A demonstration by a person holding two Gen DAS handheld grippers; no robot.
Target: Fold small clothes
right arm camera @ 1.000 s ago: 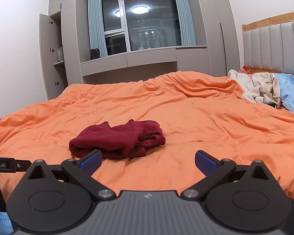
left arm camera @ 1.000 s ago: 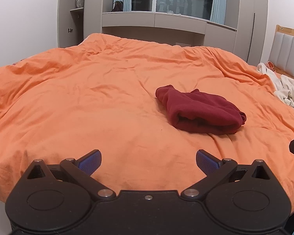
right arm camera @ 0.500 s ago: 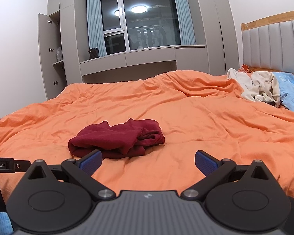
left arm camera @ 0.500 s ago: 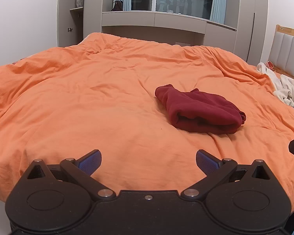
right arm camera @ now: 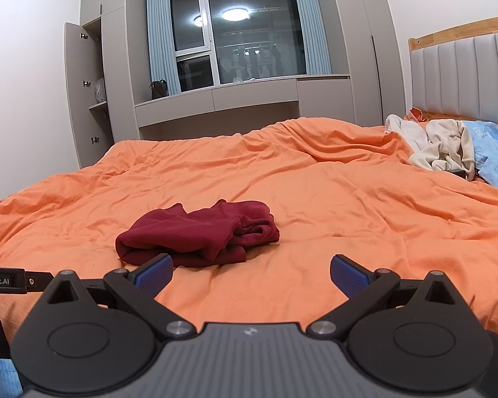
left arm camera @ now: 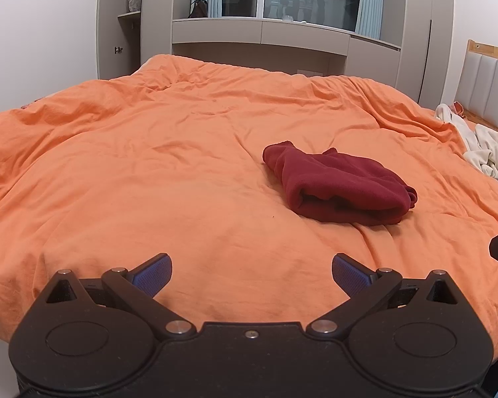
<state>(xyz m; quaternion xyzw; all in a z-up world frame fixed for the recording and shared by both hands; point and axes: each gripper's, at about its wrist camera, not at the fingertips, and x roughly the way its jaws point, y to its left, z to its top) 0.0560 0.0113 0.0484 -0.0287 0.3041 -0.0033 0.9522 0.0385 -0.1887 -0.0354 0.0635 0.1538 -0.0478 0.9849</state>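
A dark red garment (left arm camera: 340, 184) lies folded into a thick bundle on the orange duvet (left arm camera: 149, 165). In the left wrist view it sits ahead and to the right of my left gripper (left arm camera: 251, 273), which stands open and empty above the duvet's near edge. In the right wrist view the same dark red garment (right arm camera: 199, 232) rests just beyond the left blue pad (right arm camera: 154, 273) of my right gripper (right arm camera: 250, 273), also open with nothing in it. Neither gripper touches the cloth.
A heap of cream and light blue clothes (right arm camera: 448, 151) lies at the far right by the padded headboard (right arm camera: 464, 76). Grey wardrobes and a window bench (right arm camera: 215, 99) stand behind the bed. Part of the left gripper (right arm camera: 6, 280) shows at the left edge.
Both views have drifted very slightly; the garment sits a touch higher in frame. Both grippers stay open and the cloth has not moved.
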